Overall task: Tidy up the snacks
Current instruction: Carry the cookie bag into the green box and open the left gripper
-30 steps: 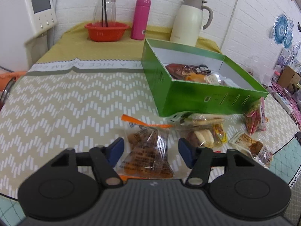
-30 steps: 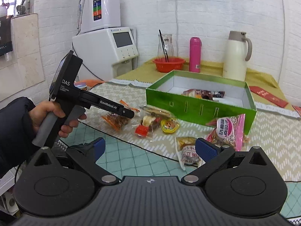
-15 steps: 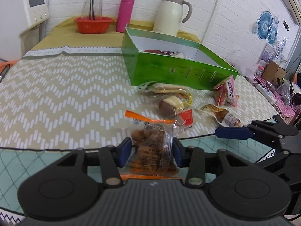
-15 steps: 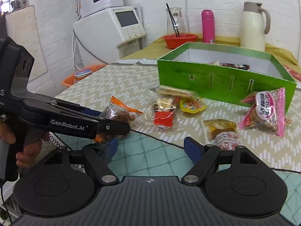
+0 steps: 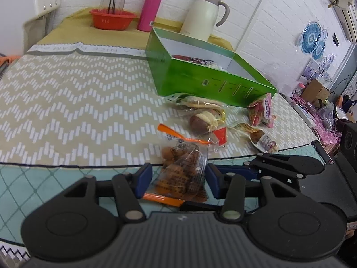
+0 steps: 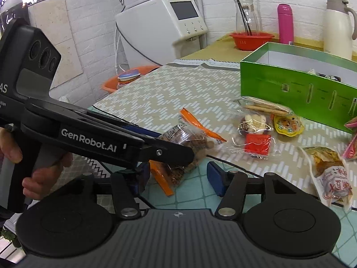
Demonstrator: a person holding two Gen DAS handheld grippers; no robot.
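Left wrist view: left gripper (image 5: pixel 178 179) pinches a crinkly clear cookie packet (image 5: pixel 183 174) with orange ends above the table edge, near the glossy green box (image 5: pixel 214 82).

Right wrist view: right gripper (image 6: pixel 178 176), 2 blue pads closing, flanks the same packet without pressing it.

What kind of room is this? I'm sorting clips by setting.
Probably a home kitchen or dining corner: a cloth-covered table, a cream thermos jug by the white brick wall, and a countertop water dispenser.
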